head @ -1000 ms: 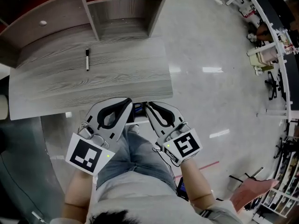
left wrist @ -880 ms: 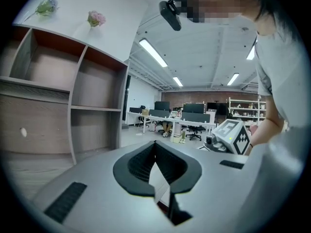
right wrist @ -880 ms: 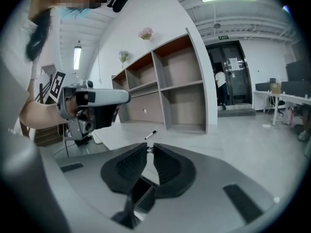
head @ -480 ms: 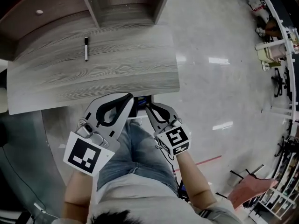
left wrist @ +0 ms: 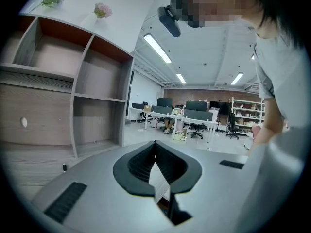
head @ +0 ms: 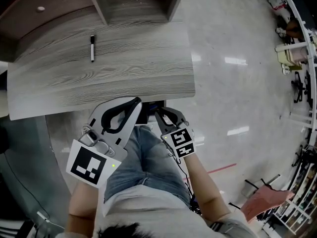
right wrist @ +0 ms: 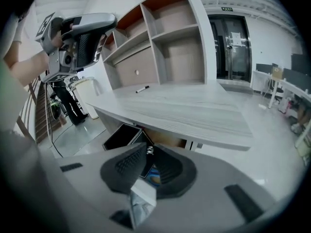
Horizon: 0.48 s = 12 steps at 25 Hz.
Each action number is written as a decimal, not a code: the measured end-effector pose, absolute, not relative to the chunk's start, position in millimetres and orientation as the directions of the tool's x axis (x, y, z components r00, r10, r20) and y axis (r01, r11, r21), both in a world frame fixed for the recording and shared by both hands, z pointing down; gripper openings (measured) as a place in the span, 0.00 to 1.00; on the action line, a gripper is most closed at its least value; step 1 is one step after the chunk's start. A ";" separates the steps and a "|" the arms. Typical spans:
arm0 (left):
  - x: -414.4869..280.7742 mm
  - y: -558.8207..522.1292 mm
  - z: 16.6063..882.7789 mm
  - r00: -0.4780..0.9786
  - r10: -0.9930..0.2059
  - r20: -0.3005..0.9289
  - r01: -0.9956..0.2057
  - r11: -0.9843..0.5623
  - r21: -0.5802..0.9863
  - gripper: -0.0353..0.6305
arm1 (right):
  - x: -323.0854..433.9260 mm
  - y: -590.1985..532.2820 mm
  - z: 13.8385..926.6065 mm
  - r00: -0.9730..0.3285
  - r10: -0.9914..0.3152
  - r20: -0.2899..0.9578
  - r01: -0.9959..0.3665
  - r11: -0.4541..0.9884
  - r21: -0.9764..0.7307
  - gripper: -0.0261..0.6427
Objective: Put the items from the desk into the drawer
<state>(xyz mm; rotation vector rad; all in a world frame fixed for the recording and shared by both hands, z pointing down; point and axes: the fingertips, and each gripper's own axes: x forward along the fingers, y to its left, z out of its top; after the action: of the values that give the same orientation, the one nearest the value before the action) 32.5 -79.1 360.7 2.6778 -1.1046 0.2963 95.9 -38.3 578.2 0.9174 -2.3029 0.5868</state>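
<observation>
While the left gripper [head: 136,102] is being held closed, empty, the right gripper [head: 158,112] is being clamped on the six-o'clock drawer knob [right wrist: 149,150].

- The head camera is looking steeply down from above the person onto the grey wood-grain desk top [head: 124,68], from some way above it.
- The left gripper [left wrist: 155,143] camera is facing level across the desk's edge toward the grey open-shelf unit [left wrist: 97,96].
- The right gripper [right wrist: 148,149] camera is looking from below desk height, close on a small silver knob [right wrist: 149,151] at its jaw tips.
- All three views are sharing the desk, the shelves and a black marker pen [head: 92,47].
</observation>
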 end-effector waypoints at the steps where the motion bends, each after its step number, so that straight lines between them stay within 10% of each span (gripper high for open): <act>1: 32.1 -79.6 360.6 0.695 -0.666 0.272 -0.712 -0.689 0.133 0.06 | 96.3 -38.5 578.9 -0.589 -0.464 0.662 -0.724 0.667 -0.178 0.13; 12: 31.1 -83.8 356.1 0.695 -0.668 0.264 -0.712 -0.692 0.123 0.06 | 99.5 -43.9 574.4 -0.584 -0.467 0.664 -0.730 0.660 -0.178 0.14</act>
<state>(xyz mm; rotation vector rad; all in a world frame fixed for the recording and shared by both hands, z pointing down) 31.1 -83.8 356.1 2.6894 -1.1100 0.2923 99.5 -43.9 574.4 0.9243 -2.2924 0.5912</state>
